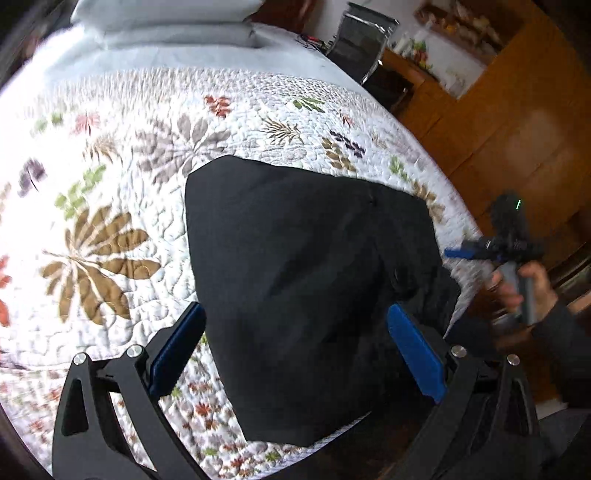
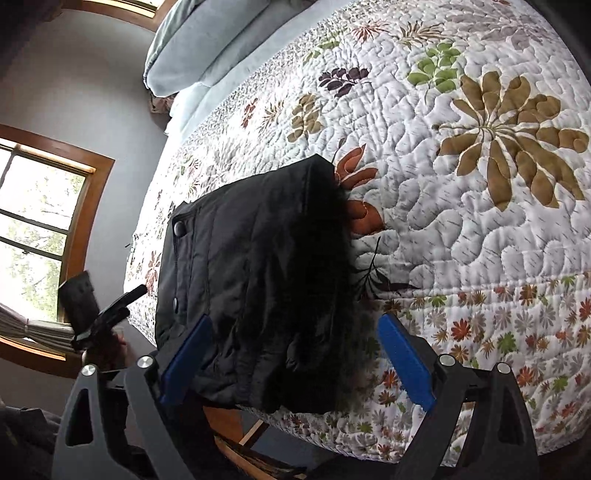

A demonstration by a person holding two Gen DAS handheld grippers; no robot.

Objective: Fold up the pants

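Observation:
The black pants (image 1: 303, 280) lie folded into a compact stack near the bed's front edge, on a white floral quilt (image 1: 110, 206). In the right wrist view the pants (image 2: 251, 280) show snap buttons on their left side. My left gripper (image 1: 295, 350) is open, hovering above the stack's near part, holding nothing. My right gripper (image 2: 295, 365) is open and empty above the stack's near edge. The right gripper also shows in the left wrist view (image 1: 458, 253), beside the bed's right edge. The left gripper shows in the right wrist view (image 2: 122, 299), left of the pants.
Pale blue pillows (image 1: 166, 22) lie at the head of the bed. A wooden floor (image 1: 498, 140) and a dark chair (image 1: 362, 44) are to the right. A window (image 2: 37, 221) with a wooden frame is on the grey wall.

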